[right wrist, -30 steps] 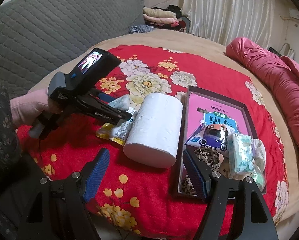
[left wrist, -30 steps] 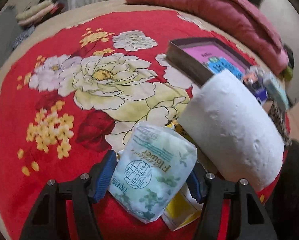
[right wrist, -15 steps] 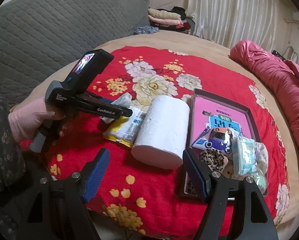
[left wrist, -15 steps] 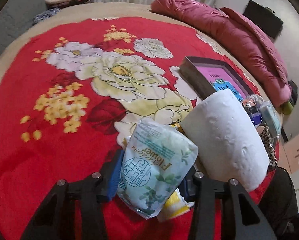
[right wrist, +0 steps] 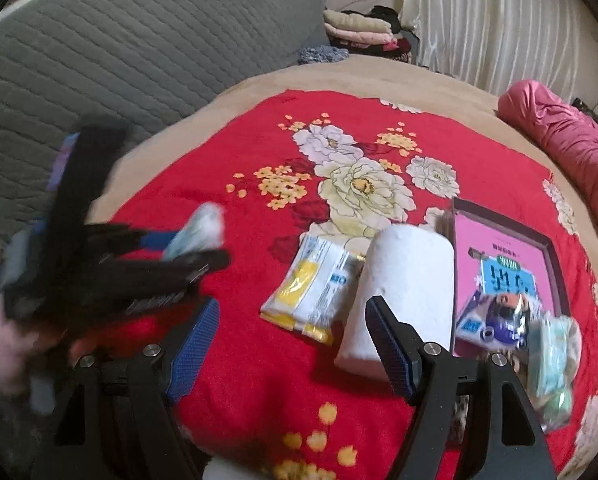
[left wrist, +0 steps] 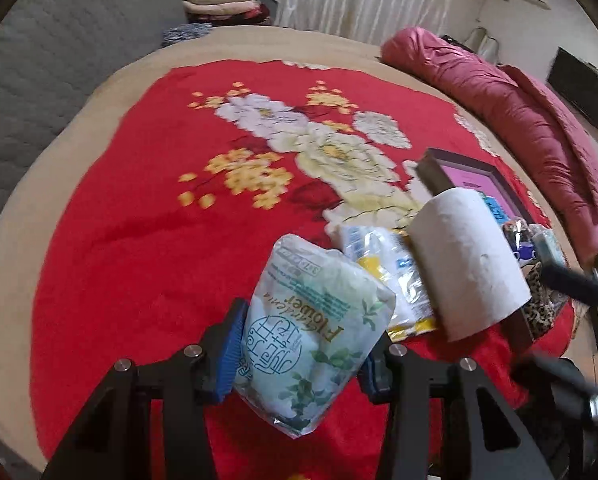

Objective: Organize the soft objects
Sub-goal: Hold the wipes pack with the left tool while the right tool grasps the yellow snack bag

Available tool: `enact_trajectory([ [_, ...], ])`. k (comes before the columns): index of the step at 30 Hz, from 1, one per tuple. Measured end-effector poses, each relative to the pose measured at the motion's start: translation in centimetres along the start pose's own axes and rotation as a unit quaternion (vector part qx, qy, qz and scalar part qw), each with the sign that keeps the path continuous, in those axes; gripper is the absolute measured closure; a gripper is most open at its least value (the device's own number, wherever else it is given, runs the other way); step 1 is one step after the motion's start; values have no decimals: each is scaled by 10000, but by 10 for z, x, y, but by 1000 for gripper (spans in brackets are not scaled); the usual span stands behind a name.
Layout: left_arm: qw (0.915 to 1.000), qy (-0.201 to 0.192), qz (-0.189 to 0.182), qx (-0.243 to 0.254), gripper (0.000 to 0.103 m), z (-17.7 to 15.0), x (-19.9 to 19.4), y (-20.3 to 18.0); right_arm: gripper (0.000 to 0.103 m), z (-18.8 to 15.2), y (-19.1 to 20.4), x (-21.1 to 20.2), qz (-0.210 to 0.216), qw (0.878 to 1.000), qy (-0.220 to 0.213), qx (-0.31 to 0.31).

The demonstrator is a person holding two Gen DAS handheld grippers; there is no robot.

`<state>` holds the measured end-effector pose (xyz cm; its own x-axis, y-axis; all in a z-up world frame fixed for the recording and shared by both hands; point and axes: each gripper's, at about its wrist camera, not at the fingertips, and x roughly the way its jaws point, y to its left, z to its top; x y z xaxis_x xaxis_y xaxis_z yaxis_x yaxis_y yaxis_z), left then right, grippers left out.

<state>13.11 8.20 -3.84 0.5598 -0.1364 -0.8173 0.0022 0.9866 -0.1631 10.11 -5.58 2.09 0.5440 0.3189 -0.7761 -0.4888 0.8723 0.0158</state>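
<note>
Red bed blanket (left wrist: 139, 264) — left gripper (left wrist: 299, 354) squeezes tissue pack (left wrist: 311, 340) beside roll (left wrist: 467, 260), likely for box (right wrist: 555, 248); right gripper (right wrist: 291, 344) wide, empty.

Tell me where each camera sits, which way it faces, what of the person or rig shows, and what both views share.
Left wrist: on the left tool, facing down over the red blanket; its fingers grip a tissue pack.
Right wrist: on the right tool, open, facing the paper roll and tray; the blurred left tool and a hand show.
Shared: roll, tray, yellow packet, blanket.
</note>
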Motion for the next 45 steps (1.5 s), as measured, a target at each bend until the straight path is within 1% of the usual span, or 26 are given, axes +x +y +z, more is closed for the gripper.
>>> enact_trajectory([
  [3, 9999, -35, 98, -125, 55, -9, -7, 9, 26, 15, 3, 24, -84, 9995, 281, 95],
  [4, 9997, -16, 97, -235, 55, -11, -8, 13, 26, 19, 4, 32, -122, 9992, 367, 117],
  [6, 9991, -12, -27, -420, 55, -15, -9, 21, 26, 25, 7, 51, -193, 9981, 568, 165],
  [7, 9990, -38, -24, -451, 55, -16, -9, 22, 26, 27, 8, 59, -228, 9973, 661, 208],
  [9, 9990, -49, 138, -429, 56, -19, -8, 25, 27, 30, 7, 77, -294, 9946, 917, 378],
  [10, 9989, -67, 148, -437, 56, -20, -9, 27, 27, 31, 6, 85, -322, 9930, 1032, 471],
  [11, 9988, -95, 64, -480, 56, -21, -9, 29, 27, 31, 5, 91, -363, 9918, 1107, 519],
  [12, 9983, -129, -97, -563, 56, -21, -10, 31, 27, 32, 5, 98, -440, 9904, 1200, 529],
  [13, 9980, -150, -154, -601, 56, -22, -10, 31, 27, 31, 5, 103, -516, 9891, 1259, 557],
  [15, 9982, -167, -137, -560, 56, -23, -10, 30, 27, 31, 4, 113, -556, 9869, 1370, 646],
  [17, 9986, -190, -105, -490, 56, -23, -9, 28, 27, 33, 3, 122, -684, 9843, 1459, 722],
  [20, 9982, -203, -171, -541, 56, -24, -9, 31, 27, 34, -2, 137, -794, 9791, 1641, 907],
  [21, 9980, -210, -188, -563, 56, -24, -9, 32, 27, 34, -3, 142, -952, 9768, 1691, 901],
  [23, 9978, -220, -192, -598, 56, -24, -9, 34, 27, 36, -2, 149, -1182, 9739, 1746, 838],
  [26, 9974, -216, -210, -659, 56, -24, -7, 38, 26, 38, 1, 157, -1382, 9709, 1817, 730],
  [30, 9972, -232, -235, -672, 56, -24, -7, 38, 24, 40, 9, 171, -1711, 9622, 2028, 613],
  [34, 9970, -247, -283, -678, 56, -24, -8, 38, 23, 37, 16, 181, -2015, 9557, 2089, 487],
  [37, 9967, -275, -320, -700, 56, -23, -9, 39, 24, 37, 19, 183, -2129, 9526, 2118, 485],
  [40, 9965, -295, -302, -725, 56, -22, -10, 43, 24, 34, 25, 182, -2231, 9526, 2051, 247],
  [45, 9952, -332, -354, -845, 56, -22, -14, 50, 24, 31, 29, 181, -2311, 9513, 2013, 315],
])
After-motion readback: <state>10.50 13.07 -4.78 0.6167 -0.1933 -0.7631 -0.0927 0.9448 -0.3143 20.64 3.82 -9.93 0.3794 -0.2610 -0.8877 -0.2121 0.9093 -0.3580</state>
